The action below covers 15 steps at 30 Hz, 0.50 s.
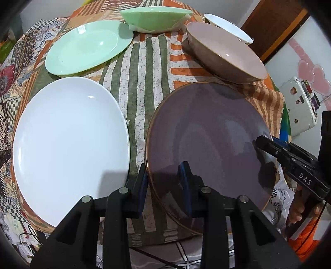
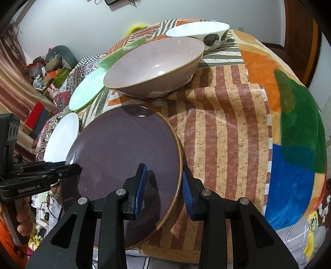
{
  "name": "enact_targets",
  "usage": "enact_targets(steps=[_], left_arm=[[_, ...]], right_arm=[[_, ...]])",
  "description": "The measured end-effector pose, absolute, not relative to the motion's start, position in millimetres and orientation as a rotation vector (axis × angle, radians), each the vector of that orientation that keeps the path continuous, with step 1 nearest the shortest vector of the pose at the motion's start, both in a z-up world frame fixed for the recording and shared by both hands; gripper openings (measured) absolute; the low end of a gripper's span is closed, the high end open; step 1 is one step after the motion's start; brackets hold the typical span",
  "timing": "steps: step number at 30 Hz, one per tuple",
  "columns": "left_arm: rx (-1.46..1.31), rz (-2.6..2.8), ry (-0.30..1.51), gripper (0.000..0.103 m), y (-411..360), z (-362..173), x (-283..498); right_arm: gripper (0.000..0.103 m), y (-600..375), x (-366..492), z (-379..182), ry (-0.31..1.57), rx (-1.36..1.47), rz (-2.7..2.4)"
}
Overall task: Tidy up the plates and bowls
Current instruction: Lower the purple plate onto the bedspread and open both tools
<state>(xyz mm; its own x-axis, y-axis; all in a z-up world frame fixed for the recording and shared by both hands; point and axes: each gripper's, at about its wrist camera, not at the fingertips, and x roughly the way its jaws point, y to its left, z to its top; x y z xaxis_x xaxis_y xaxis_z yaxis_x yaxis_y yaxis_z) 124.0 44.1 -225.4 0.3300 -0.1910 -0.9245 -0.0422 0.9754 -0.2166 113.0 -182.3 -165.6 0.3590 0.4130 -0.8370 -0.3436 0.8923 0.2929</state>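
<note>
Three plates and three bowls share the table under a patchwork of patterned cloths point(image 1: 144, 68), all of them holding nothing. Nearest is the purple plate point(image 1: 206, 140), gold-rimmed, lying at the near edge of the table and partly overhanging it. Just beside it on the left lies the white plate point(image 1: 70, 149), apart from it by a strip of striped cloth, and behind that the green plate point(image 1: 86, 47). At the far side stand the green bowl point(image 1: 155, 18), the pink bowl point(image 2: 155, 68) and the white bowl with dark spots point(image 2: 202, 35); the pink bowl stands close behind the purple plate and tilts toward the camera in the right wrist view. The left gripper point(image 1: 165, 182) straddles the purple plate's left rim, one blue pad outside the edge and one over the plate's face; the jaws stand narrowly apart, and whether the pads press on the rim cannot be told. The right gripper point(image 2: 163, 186) straddles the opposite rim in the same way, with a visible gap between its outer pad and the edge. A hand point(image 1: 300, 209) holds the right gripper's handle below the table edge. An orange, green and blue blanket point(image 2: 293, 128) drapes the table's right end.
</note>
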Motion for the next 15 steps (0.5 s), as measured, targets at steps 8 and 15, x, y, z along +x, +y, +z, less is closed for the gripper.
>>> enact_targets(steps=[8, 15], left_arm=[[-0.167, -0.085, 1.221, 0.031, 41.5, -223.2, 122.2], [-0.171, -0.061, 1.14, 0.033, 50.4, -192.3, 105.3]], right_arm=[[0.03, -179.0, 114.8, -164.6, 1.1, 0.055, 0.483], [0.04, -193.4, 110.3, -149.5, 1.061, 0.039, 0.438]])
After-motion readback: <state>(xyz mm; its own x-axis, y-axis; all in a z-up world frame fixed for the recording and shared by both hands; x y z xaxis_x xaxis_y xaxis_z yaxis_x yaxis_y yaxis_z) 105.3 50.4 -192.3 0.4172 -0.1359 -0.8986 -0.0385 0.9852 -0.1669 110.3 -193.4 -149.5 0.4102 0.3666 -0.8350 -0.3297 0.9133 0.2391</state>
